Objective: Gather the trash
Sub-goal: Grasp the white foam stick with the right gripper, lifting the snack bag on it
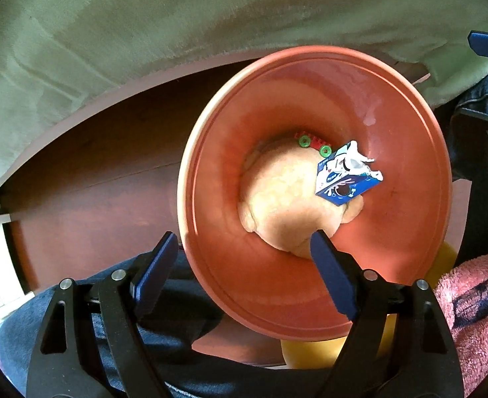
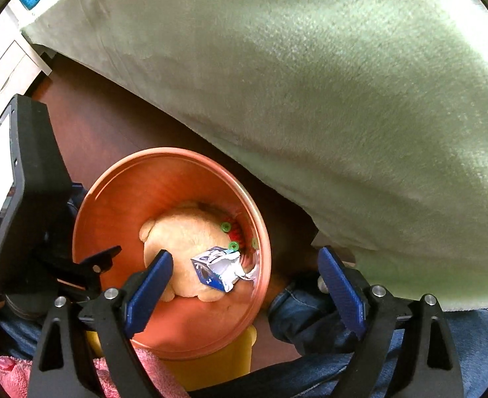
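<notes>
An orange bin (image 1: 409,126) stands below me; it also shows in the right wrist view (image 2: 111,205). Inside lie a torn blue and white carton (image 1: 341,179) (image 2: 215,265), a tan plush toy (image 1: 287,205) (image 2: 180,242), and a red toy with green wheels (image 1: 313,142) (image 2: 232,235). My left gripper (image 1: 244,248) is open and empty over the bin's near rim. My right gripper (image 2: 245,265) is open and empty just above the carton.
A pale green blanket (image 1: 144,26) (image 2: 343,99) hangs over a dark wood bed frame (image 1: 94,165). A yellow container (image 2: 210,364) sits under the bin. A pink towel (image 1: 476,315) lies at the right. Denim-clad legs (image 2: 310,318) are close below.
</notes>
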Tool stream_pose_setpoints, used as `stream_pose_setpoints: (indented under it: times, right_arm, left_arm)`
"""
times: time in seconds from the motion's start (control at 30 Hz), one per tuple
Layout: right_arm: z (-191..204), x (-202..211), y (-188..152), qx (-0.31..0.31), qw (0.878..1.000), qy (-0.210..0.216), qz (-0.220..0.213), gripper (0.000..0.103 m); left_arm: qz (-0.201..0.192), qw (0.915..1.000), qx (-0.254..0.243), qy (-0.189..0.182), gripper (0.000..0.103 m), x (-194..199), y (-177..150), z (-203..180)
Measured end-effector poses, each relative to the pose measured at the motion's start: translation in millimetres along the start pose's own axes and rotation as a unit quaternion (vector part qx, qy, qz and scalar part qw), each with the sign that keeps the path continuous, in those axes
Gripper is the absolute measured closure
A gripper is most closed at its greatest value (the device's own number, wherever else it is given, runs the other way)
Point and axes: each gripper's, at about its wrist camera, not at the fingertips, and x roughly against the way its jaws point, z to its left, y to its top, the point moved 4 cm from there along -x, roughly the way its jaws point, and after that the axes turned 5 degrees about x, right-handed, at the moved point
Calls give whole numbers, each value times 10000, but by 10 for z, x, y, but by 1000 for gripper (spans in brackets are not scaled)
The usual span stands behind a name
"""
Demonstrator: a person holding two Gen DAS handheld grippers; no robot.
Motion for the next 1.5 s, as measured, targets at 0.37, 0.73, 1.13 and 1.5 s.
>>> stream_pose_setpoints:
  times: [0.37, 0.73, 1.13, 1.5]
  right_arm:
    - [-9, 368, 69, -5, 9992, -17, -406, 16]
    - [-226, 1651, 964, 24, 9720, 143, -2345, 12]
    - [-580, 1459, 2587, -414, 9607, -607, -2676, 12]
    - [-657, 1253, 2795, -608, 9729, -489, -2175, 70]
  left_arm:
    - [-401, 9991, 43, 94, 23, 281, -4, 73]
    - [-1667, 9821, 770, -410, 23, 1128, 96, 484]
    - [-2349, 9600, 1452, -464, 23, 1573, 175, 861]
    - [-2509, 9549, 1519, -455, 23, 1646, 184, 845]
